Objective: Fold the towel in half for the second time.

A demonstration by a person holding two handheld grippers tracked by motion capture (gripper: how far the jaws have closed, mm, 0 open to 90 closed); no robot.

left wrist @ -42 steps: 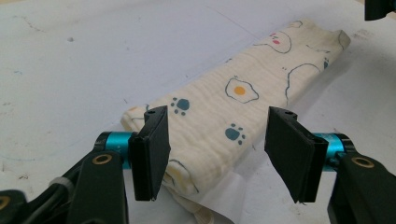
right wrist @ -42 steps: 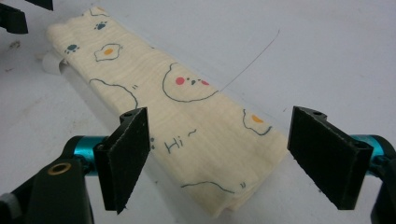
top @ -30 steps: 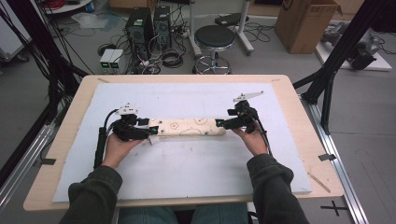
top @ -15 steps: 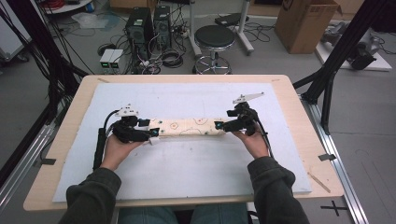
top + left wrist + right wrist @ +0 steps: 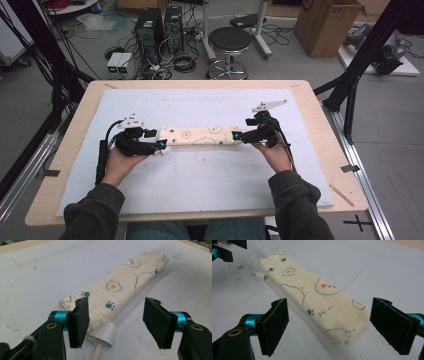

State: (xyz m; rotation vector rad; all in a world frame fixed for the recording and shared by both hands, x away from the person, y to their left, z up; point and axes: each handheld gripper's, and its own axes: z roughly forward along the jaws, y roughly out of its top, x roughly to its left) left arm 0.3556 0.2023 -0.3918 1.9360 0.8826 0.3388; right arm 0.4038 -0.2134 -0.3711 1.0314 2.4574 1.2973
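Right now a folded cloth (image 5: 200,135) lies flat on the white mat (image 5: 200,185) that covers the counter (image 5: 320,115). The cloth is cream and has been folded into a long strip. It has little pictures on it: fried eggs, blue paw prints and bear faces, and the word "Hi".

A person's two hands hold one claw each, one at each end of the strip. The left claw (image 5: 117,321) sits at the left end of the cloth. Its two black pads stand wide apart and press on nothing. One pad is over the near corner of the cloth, and the other is out over the bare mat. A white tag (image 5: 106,333) and a bit of cream string (image 5: 96,352) poke out from under that end.

The right claw (image 5: 329,326) sits at the right end of the cloth. Its pads are wide apart too, with the end of the strip lying between them. They do not touch the cloth.

A black stool (image 5: 229,42) stands on the floor past the counter.
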